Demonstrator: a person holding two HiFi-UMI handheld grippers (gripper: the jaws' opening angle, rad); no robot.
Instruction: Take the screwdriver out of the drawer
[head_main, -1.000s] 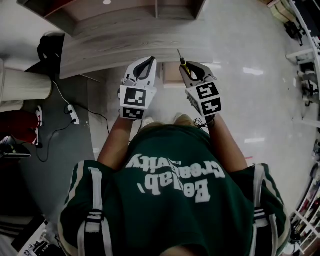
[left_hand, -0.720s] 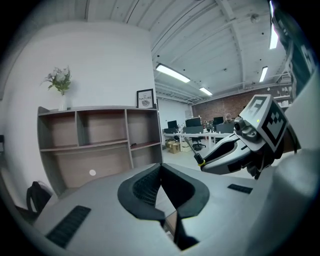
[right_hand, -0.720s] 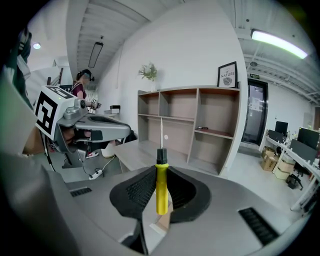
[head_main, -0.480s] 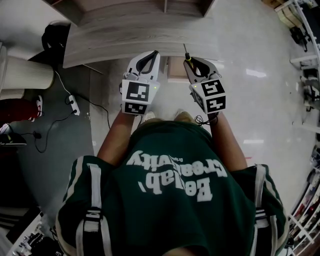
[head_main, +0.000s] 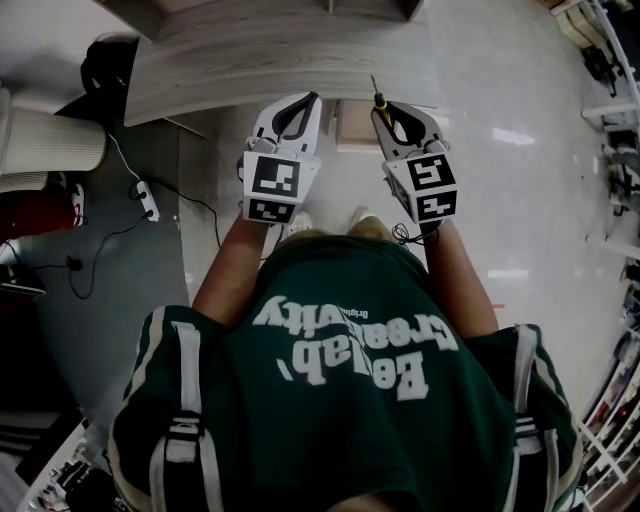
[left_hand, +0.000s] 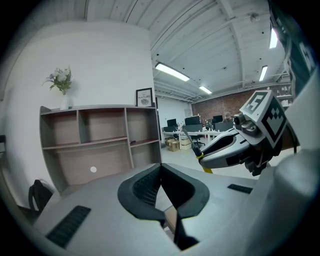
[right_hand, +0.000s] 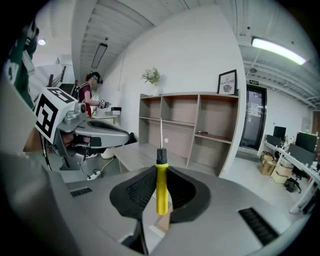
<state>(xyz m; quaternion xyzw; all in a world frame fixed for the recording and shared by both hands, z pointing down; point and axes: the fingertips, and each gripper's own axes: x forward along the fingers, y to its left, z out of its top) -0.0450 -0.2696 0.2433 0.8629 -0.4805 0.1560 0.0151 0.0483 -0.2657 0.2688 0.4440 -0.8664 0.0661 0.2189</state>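
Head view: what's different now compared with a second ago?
Little changed. The left gripper, right gripper and desk sit slightly higher in the picture, so the view probably shifted. Nothing was taken or released: the right gripper stays shut on the screwdriver, its shaft pointing away; the left gripper stays shut and empty.

the screwdriver (right_hand: 161, 192) had a yellow handle, a black collar and a silvery shaft. the right gripper (right_hand: 161, 169) and left gripper (left_hand: 161, 166) were pale grey with black ribbed pads (right_hand: 134, 192). their cubes (head_main: 428, 188) bore black-and-white square markers. the person's shirt (head_main: 340, 420) was dark green with white lettering and white stripes. the desk (head_main: 250, 70) was pale grey wood-grain.
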